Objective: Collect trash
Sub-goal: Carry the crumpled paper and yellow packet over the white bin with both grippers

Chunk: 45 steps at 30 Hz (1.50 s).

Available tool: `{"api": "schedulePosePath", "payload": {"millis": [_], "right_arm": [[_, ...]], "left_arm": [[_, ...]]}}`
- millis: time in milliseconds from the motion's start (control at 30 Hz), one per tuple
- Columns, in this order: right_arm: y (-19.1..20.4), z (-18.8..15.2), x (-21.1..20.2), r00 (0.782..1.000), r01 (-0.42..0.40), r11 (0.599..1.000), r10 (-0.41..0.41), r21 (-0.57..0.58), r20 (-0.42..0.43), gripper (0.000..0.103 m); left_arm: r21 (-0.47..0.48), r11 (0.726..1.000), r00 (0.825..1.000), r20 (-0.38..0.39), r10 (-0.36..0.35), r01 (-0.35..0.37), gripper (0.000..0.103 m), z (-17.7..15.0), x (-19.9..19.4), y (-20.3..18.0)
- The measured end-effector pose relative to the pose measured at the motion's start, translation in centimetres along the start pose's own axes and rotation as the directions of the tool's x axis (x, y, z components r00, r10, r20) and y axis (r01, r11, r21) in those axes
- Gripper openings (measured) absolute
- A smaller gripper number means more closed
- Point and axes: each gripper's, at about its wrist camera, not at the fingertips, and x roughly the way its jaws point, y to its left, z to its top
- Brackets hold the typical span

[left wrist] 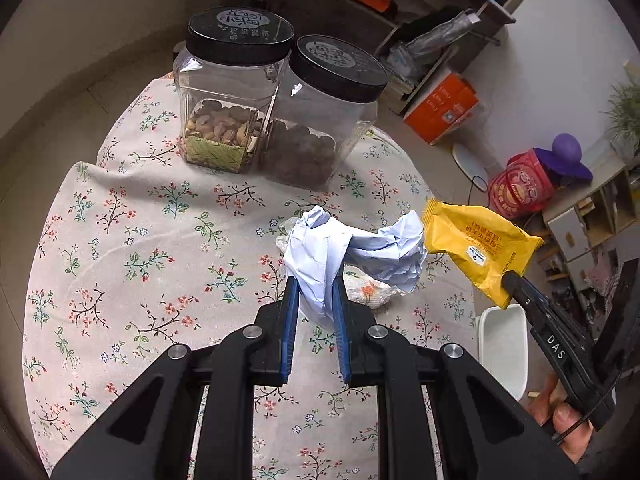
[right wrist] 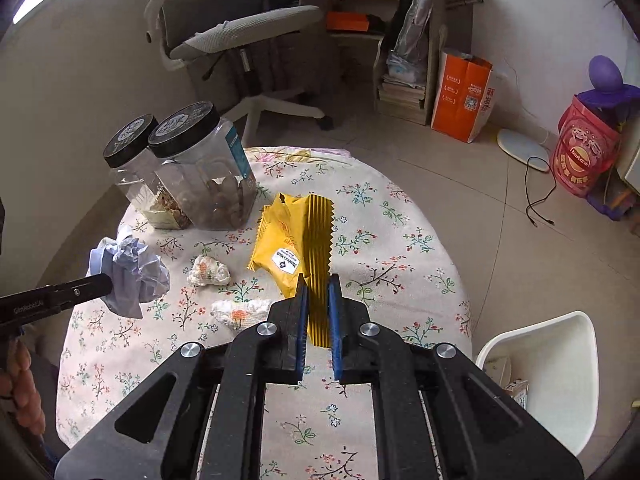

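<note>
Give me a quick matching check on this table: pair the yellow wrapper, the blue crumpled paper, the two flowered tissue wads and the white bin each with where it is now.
Things:
1. yellow wrapper
2. blue crumpled paper
3. flowered tissue wads
4. white bin

Places:
A. on the floor beside the table
B. pinched in the left gripper
C. lying loose on the tablecloth
D. pinched in the right gripper

Pairs: 1-D, 2-B, 3-C, 4-A
</note>
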Motion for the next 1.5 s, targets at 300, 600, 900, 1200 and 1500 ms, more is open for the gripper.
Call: {"api": "schedulePosePath", "payload": {"millis": [300,600,900,1200,1500], "right_arm": [[-2.6,-1.1,-5.3,0.997,0.058,0.997,-0.055,-0.045,0.062,0.009],[-7.5,-2.1,-8.9,0.991,0.099,0.995,-0.098,-0.006,0.093,0.009],[-13.8,-3.7,-11.5,0.987,0.126,0.990,-0.132,0.070,0.092,0.009],[-21.7,-6.2,-11.5,0.981,0.193,0.963,-0.194,0.187,-0.013,0.009],[-23.2,-7.5,-9.2,0.956,0.283,0.946,-0.264,0.159,-0.130,0.014]], "left_arm": [[0.071,0.995,0.998,-0.017,-0.068,0.069,0.017,-1.2,0.9,-5.6],[0.143,0.979,0.990,-0.038,-0.139,0.143,0.017,-3.4,2.5,-11.6],[0.245,0.945,0.976,-0.072,-0.206,0.218,0.017,-6.3,4.2,-19.6],[0.350,0.884,0.945,-0.217,-0.246,0.311,0.018,-11.7,8.6,-27.6],[0.364,0.861,0.923,-0.280,-0.265,0.357,0.055,-13.9,11.4,-30.1]]}}
